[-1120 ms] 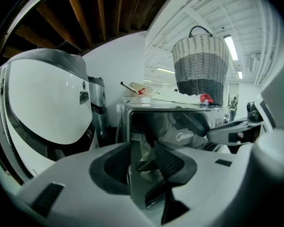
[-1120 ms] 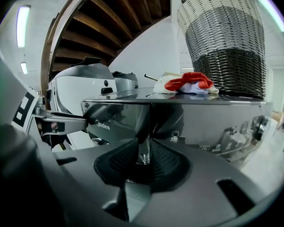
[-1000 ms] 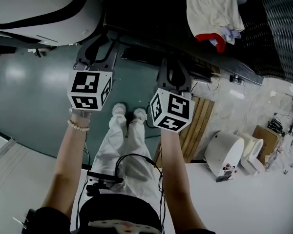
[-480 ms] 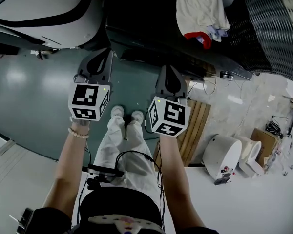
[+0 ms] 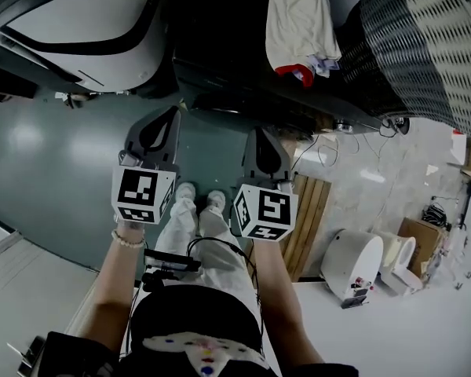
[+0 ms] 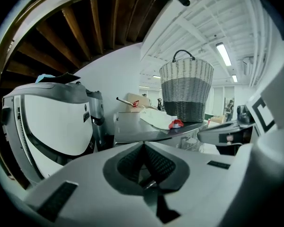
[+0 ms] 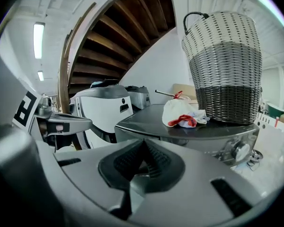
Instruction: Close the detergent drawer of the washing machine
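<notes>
Detergent drawer: not discernible on the grey metal washing machine (image 7: 189,126) ahead of left claw (image 6: 144,157) and right claw (image 7: 142,157); both fully closed, empty, presumably for pushing.

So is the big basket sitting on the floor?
No, the basket stands on top of the washing machine, next to a bundled cloth.

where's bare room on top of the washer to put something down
The washer top is bare between the cloth bundle and the edge toward the white machine. The other end is crowded: the bundle lies close beside the wicker basket.
</notes>
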Available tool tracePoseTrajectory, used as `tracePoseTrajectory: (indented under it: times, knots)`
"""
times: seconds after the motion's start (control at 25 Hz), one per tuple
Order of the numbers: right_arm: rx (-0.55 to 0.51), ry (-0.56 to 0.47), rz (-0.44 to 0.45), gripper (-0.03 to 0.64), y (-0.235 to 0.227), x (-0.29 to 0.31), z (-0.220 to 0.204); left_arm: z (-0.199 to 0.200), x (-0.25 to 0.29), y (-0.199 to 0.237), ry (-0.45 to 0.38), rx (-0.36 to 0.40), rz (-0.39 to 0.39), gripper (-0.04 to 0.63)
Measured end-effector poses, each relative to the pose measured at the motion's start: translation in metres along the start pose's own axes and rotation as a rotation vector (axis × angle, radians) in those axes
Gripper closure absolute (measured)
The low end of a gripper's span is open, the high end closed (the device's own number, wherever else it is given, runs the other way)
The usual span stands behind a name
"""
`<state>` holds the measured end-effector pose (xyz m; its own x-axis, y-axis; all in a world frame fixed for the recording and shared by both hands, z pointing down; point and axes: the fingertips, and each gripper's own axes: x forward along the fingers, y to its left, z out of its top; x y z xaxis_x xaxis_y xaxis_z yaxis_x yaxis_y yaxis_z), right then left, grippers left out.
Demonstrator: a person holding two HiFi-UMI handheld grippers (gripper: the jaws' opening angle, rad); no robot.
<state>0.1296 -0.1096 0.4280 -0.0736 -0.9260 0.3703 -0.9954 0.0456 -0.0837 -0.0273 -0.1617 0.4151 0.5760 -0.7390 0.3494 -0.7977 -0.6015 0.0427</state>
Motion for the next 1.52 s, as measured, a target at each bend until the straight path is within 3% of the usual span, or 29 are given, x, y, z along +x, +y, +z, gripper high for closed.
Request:
tracePoseTrajectory:
  times: [0.48, 0.68, 1.08, 1.52]
  knots:
    - [-0.071, -0.066, 0.110, 0.612, 0.018, -0.061, 0.046, 0.055, -0.059, -0.063, -0.052, 0.120, -0.157, 0.584]
    - [-0.115, -0.100, 0.155, 0.612, 0.027, -0.078, 0.063, 0.070, -0.080, -0.067, -0.061, 0.152, -0.156, 0.584]
    - [-0.129, -0.139, 0.201, 0.612, 0.039, -0.108, 0.083, 0.075, -0.115, -0.063, -0.067, 0.092, -0.141, 0.584]
    - [-0.168, -0.153, 0.244, 0.612, 0.048, -0.125, 0.097, 0.095, -0.127, -0.063, -0.111, 0.120, -0.142, 0.584]
